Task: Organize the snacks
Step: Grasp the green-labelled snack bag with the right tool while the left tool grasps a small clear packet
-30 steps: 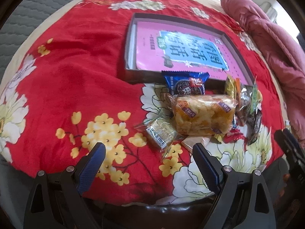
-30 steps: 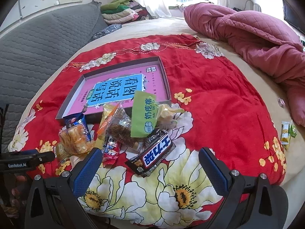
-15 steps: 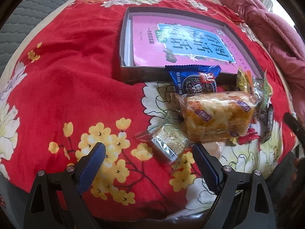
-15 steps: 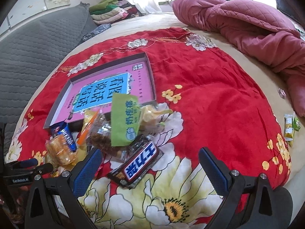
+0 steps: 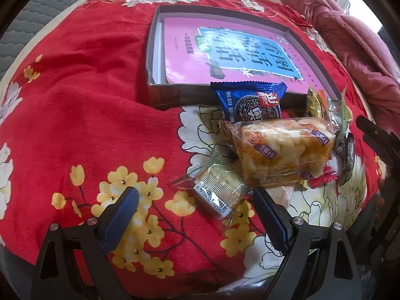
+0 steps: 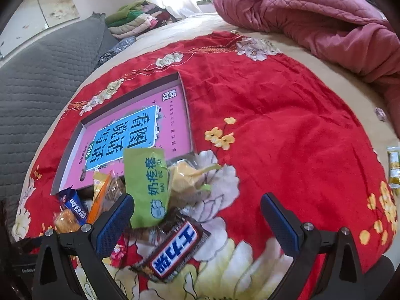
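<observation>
A pile of snacks lies on a red flowered cloth in front of a shallow grey box (image 5: 153, 50) (image 6: 186, 105) that holds a pink book. In the left wrist view I see a blue cookie pack (image 5: 252, 103), a clear pack of puffed rice cake (image 5: 282, 150) and a small clear-wrapped biscuit (image 5: 217, 191). My left gripper (image 5: 197, 211) is open, its fingertips on either side of the small biscuit. In the right wrist view a green packet (image 6: 147, 182) and a dark chocolate bar (image 6: 175, 250) lie near my right gripper (image 6: 197, 215), which is open just above the bar.
A maroon quilt (image 6: 312, 17) is bunched at the far right of the bed. A grey padded headboard (image 6: 45, 75) and folded clothes (image 6: 140, 22) stand behind. A yellow sachet (image 6: 393, 167) lies off the cloth at the right. Bare red cloth (image 5: 87, 100) stretches left of the pile.
Both grippers have moved forward and down toward the snack pile. The small biscuit now lies between the left fingertips, and the chocolate bar sits closer under the right gripper.
</observation>
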Motion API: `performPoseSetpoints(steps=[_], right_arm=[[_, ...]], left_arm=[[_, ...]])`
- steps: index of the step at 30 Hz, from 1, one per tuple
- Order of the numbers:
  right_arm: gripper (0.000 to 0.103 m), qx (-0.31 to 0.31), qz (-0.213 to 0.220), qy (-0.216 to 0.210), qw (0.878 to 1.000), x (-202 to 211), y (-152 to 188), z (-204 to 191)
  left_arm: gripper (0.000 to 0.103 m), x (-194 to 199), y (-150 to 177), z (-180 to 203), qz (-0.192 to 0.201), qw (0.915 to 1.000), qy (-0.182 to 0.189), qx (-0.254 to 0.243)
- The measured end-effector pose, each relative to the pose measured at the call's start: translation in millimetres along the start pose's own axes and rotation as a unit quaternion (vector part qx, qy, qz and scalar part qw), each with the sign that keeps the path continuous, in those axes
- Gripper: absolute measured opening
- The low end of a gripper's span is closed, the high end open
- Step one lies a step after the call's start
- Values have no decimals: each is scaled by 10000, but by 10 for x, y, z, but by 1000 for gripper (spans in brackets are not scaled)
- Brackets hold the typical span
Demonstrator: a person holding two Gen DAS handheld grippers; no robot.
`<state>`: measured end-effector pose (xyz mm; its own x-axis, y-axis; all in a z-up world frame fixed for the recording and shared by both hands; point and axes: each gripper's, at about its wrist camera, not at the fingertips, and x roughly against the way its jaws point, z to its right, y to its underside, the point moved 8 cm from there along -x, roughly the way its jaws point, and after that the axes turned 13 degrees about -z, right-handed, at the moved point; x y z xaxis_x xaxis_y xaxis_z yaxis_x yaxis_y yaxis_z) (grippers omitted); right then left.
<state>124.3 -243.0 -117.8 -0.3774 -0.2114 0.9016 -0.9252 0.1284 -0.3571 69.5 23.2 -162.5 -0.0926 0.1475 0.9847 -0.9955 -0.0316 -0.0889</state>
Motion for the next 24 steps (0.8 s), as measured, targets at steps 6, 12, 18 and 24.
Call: performPoseSetpoints(steps=[6,12,18,24], right_arm=[[102,-38,-102,-205,9997,-130,-86,-92],[102,-138,-272,-328,9990,-277,-106,-108],[99,-213,-305,-450,9983,-338,-128,-76],[83,-182,-305,-575,9977,-369,-157,-103]], left_arm=[[92,-16,-18,54,5,9999,10,-158],[91,-41,-65,73,34,9997,55,-238],[89,-63,-87,55,52,9994,160,-309],[80,-59,-69,51,89,9990,275,-326]])
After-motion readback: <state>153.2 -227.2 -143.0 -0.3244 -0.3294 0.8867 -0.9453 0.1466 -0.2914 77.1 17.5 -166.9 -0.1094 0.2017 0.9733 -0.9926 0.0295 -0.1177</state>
